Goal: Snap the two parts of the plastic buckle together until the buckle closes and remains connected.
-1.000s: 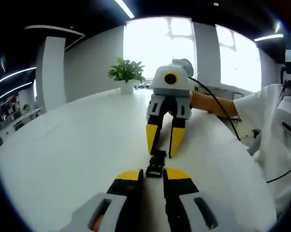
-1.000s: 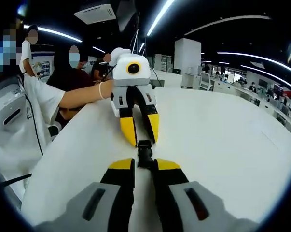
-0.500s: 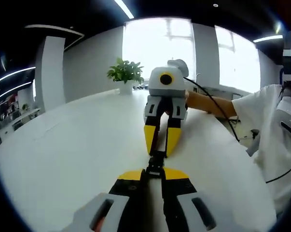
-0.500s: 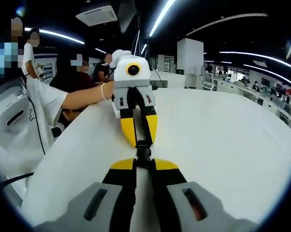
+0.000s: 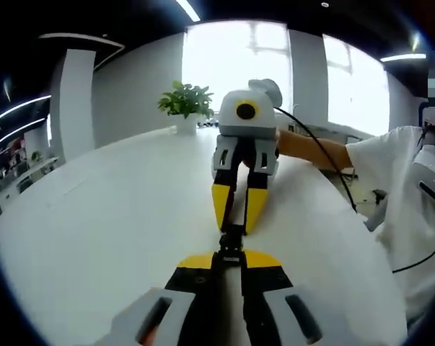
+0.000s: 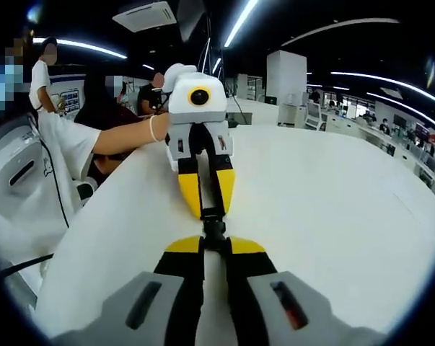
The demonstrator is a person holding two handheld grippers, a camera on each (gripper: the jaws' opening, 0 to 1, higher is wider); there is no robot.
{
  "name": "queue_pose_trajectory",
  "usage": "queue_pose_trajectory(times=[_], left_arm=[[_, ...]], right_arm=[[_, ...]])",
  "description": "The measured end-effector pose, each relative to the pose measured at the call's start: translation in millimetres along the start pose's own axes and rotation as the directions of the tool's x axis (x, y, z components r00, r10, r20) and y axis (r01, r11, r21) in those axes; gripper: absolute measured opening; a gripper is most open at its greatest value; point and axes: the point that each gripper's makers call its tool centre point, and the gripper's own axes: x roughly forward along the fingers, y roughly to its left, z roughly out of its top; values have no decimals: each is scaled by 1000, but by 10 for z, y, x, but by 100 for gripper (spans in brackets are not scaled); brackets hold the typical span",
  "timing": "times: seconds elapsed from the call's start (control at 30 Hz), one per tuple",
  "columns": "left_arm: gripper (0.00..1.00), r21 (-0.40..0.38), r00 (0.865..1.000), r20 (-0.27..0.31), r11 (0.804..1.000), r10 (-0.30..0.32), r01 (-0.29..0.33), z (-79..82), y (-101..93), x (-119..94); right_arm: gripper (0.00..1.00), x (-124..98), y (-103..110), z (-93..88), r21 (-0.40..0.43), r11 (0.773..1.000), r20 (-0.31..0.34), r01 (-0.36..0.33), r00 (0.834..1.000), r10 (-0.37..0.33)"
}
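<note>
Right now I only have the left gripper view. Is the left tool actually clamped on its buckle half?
Observer: Yes. In the right gripper view, the left tool has its yellow jaws closed onto the black buckle.
Operator: Anything behind that tool?
Observer: The person's forearm runs to it over the white table, with a band at the wrist.
Operator: Anyone else around?
Observer: A seated person in dark clothes sits beyond the table edge.
</note>
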Motion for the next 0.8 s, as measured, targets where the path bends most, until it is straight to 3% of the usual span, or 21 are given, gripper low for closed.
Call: queue_pose_trajectory(times=[0.2, 0.5, 0.8], left_arm=[[9, 5, 999, -27, 999, -36, 36, -1, 1, 9], [9, 4, 998, -36, 999, -50, 50, -7, -14, 11], [8, -15, 997, -31, 998, -68, 67, -4, 5, 11]], right_arm=[[9, 23, -27, 11, -21, 998, -44, -64, 997, 63], [9, 42, -41, 7, -26, 995, -64, -97, 993, 96], [8, 39, -41, 8, 73, 991, -20, -113, 993, 115]])
